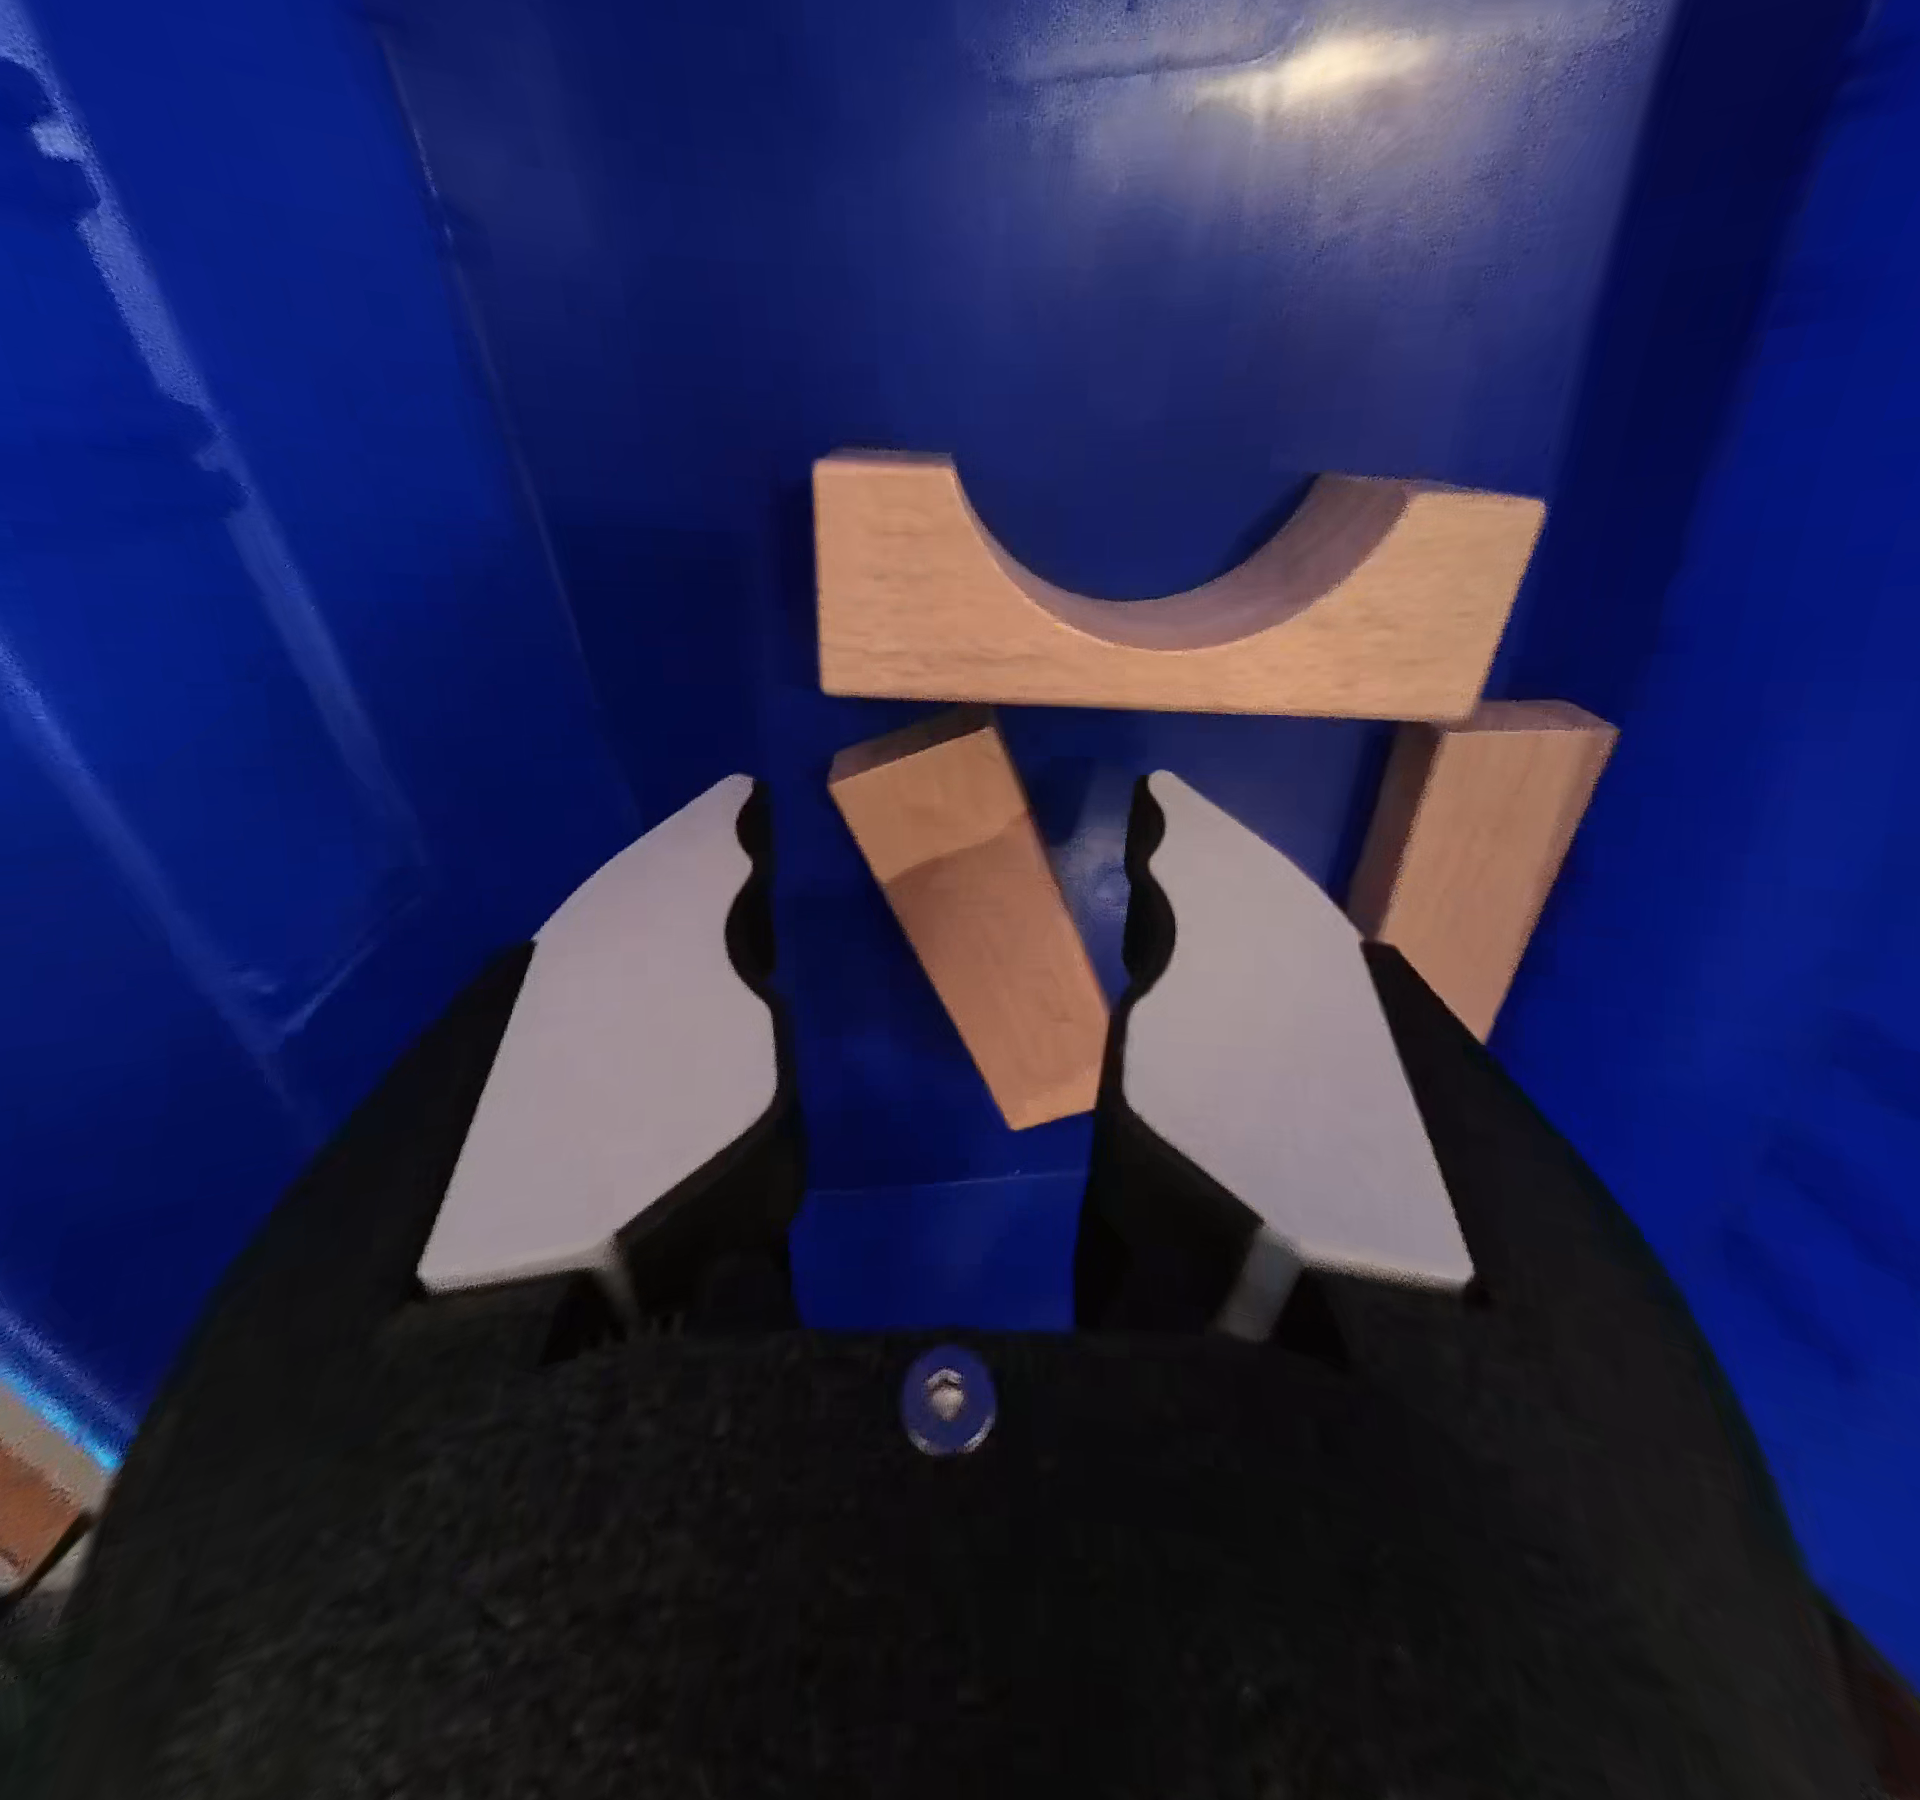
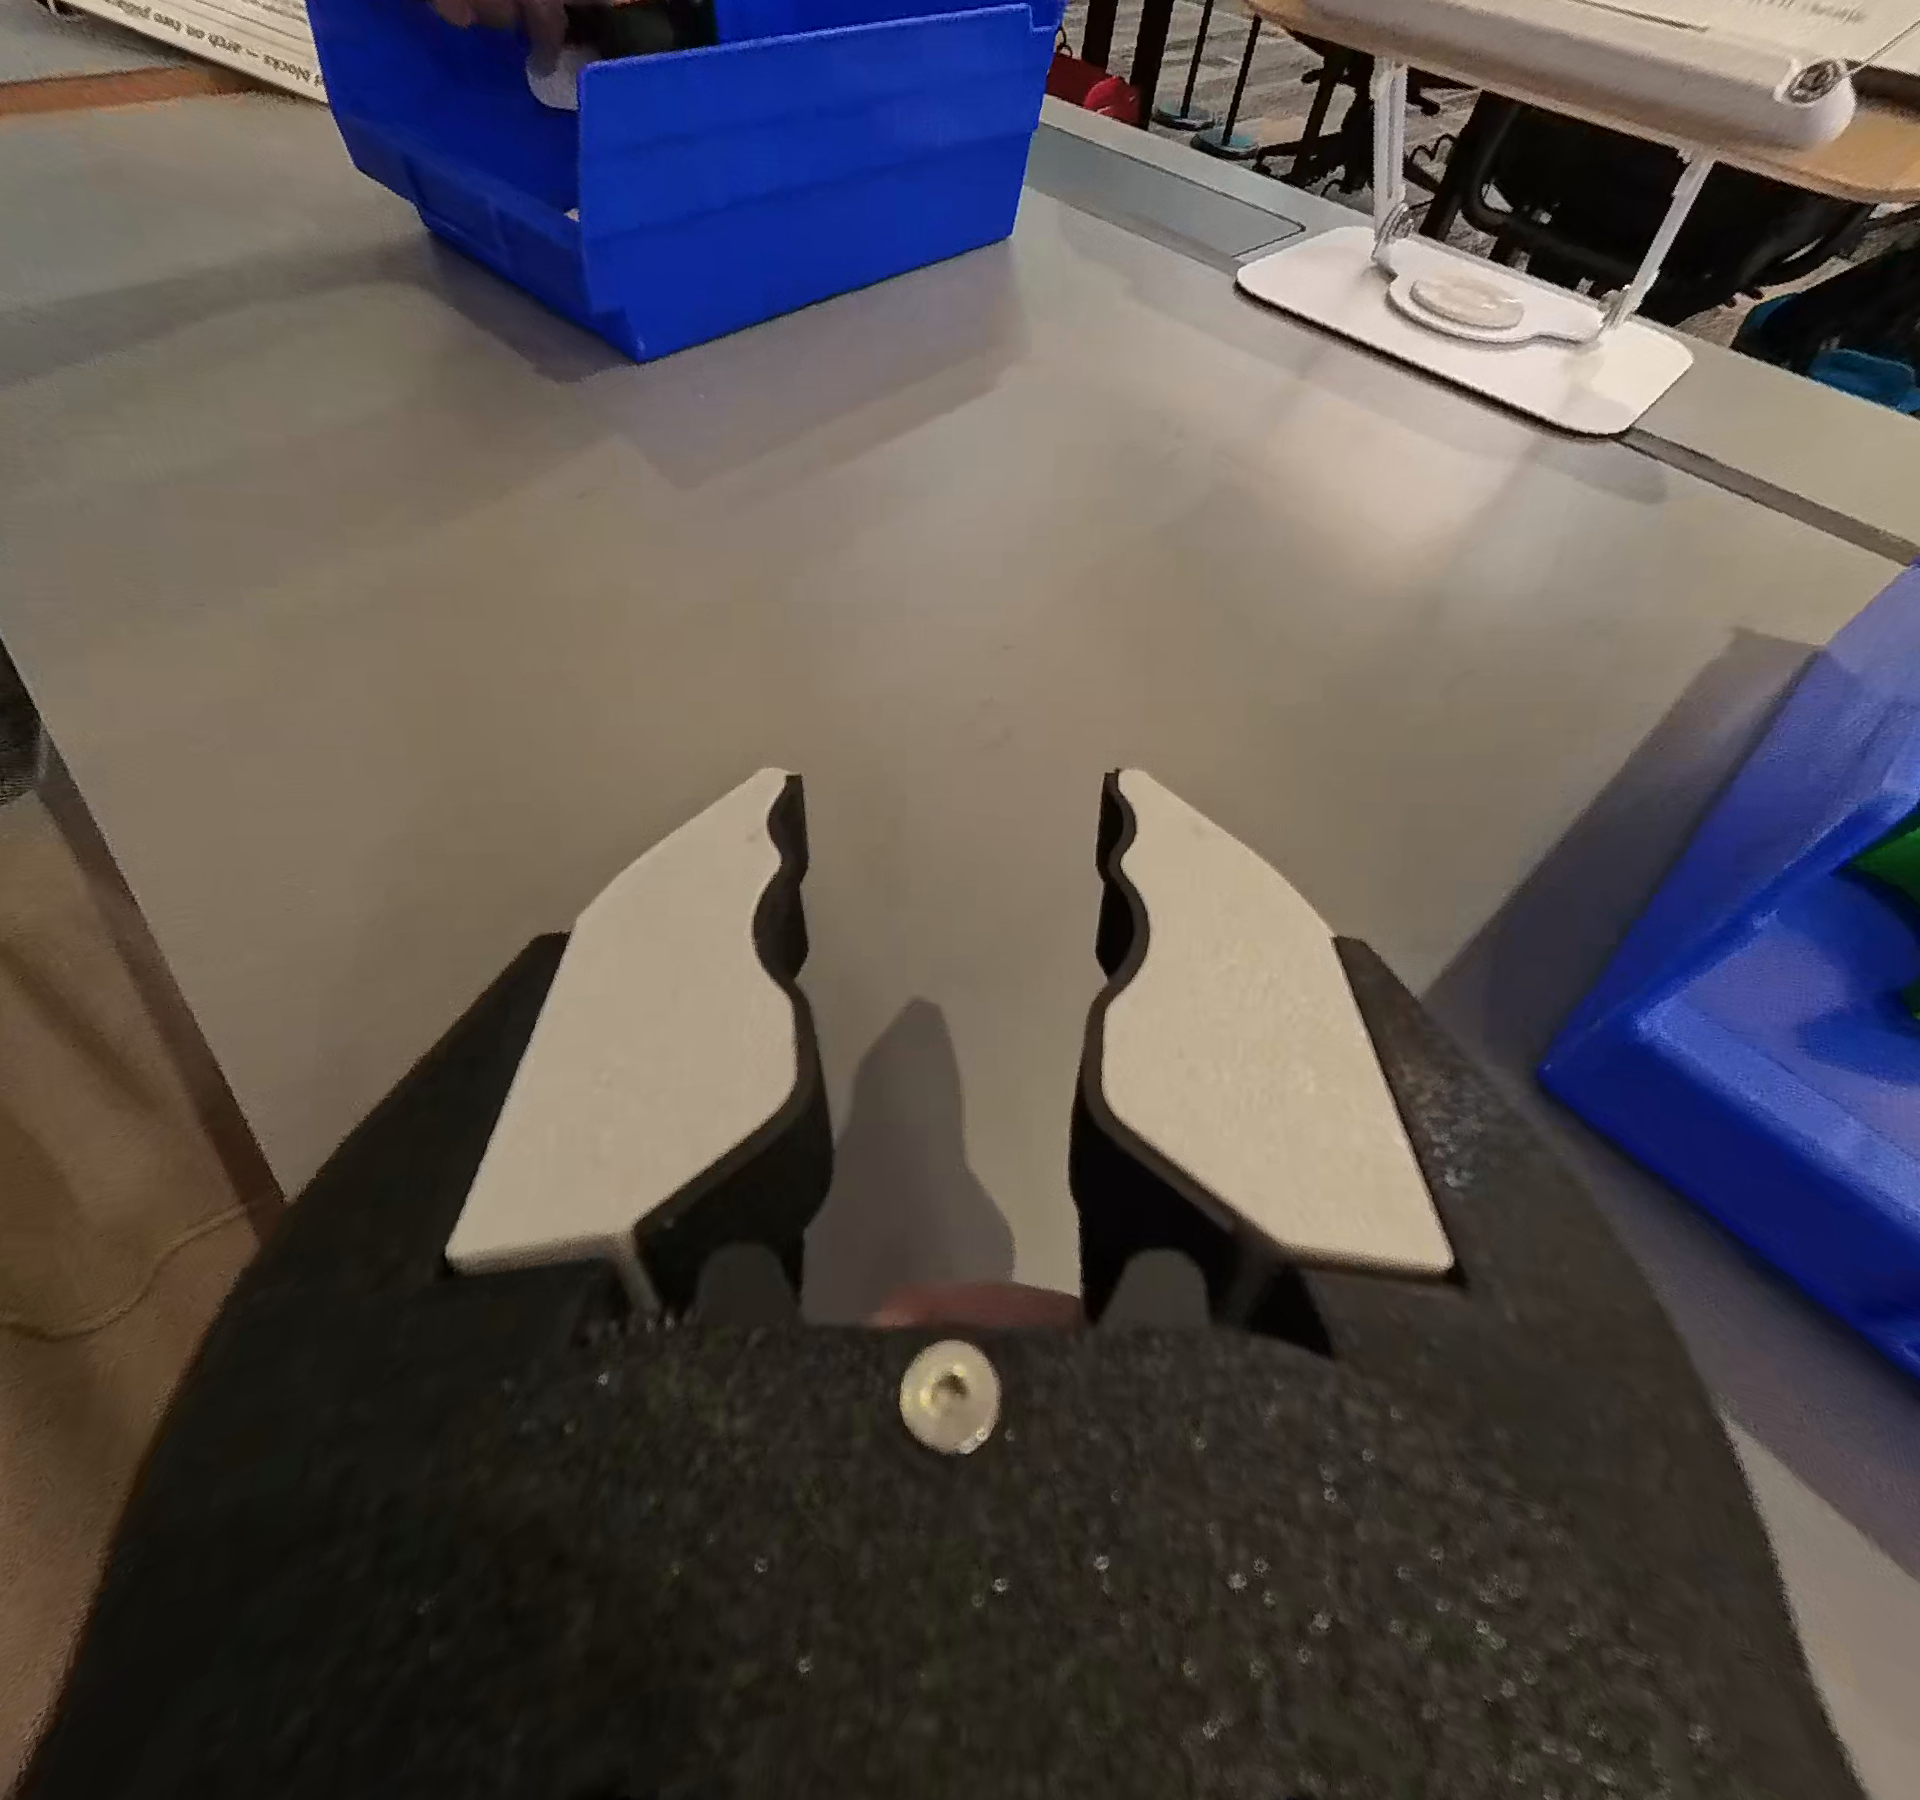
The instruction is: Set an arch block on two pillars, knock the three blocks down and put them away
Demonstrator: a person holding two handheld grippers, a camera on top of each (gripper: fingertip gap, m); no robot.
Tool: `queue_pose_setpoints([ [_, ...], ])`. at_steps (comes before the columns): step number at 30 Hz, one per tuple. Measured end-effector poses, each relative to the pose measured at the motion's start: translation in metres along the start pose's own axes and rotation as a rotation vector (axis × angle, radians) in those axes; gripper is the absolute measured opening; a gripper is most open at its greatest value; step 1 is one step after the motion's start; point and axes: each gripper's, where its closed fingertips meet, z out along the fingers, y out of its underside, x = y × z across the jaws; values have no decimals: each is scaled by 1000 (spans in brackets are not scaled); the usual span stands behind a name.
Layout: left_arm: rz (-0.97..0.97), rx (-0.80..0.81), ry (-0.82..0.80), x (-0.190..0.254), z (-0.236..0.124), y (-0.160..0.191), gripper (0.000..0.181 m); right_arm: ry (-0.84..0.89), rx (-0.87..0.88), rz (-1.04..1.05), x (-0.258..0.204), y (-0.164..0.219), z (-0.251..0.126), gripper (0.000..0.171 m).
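The putting-away step seems almost finished; the arch block and two pillars all lie inside the blue bin; the left gripper hangs over them, jaws apart and holding nothing, one pillar between the fingers, whether touching I cannot tell; next it should probably lift out; the right gripper waits above the grey table, also open and empty.
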Motion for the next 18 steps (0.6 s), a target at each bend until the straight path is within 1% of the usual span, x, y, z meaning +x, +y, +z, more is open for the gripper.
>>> queue_pose_setpoints([
  [2, -17, -36, 11, -3, 3, 1, 63, -1, -6, -7, -1, 1, 1, 53],
  [4, -22, -44, 4, -6, 4, 0, 57, -7, -13, -9, -2, 2, 2, 53],
  [5, -14, -55, 0, -6, 3, 1, 49, -11, -17, -10, -3, 2, 3, 53],
  [6, 3, -62, 10, -2, 2, 2, 37, -15, -21, -11, -4, 3, 3, 53],
  [8, 64, -57, 25, 7, -2, 4, 36, -22, -25, -17, -6, 3, 4, 54],
  [9, 96, -28, 15, 9, -9, 1, 36, -22, -25, -20, -6, 3, 3, 54],
  [12, 202, 136, 26, 27, -49, -11, 35, -16, -22, -27, -5, 2, 2, 53],
  [16, 396, 441, 32, 69, -133, -30, 33, -17, -22, -13, -3, 3, 3, 53],
  [18, 479, 565, 68, 99, -169, -36, 33, -17, -25, -14, -2, 4, 4, 54],
])
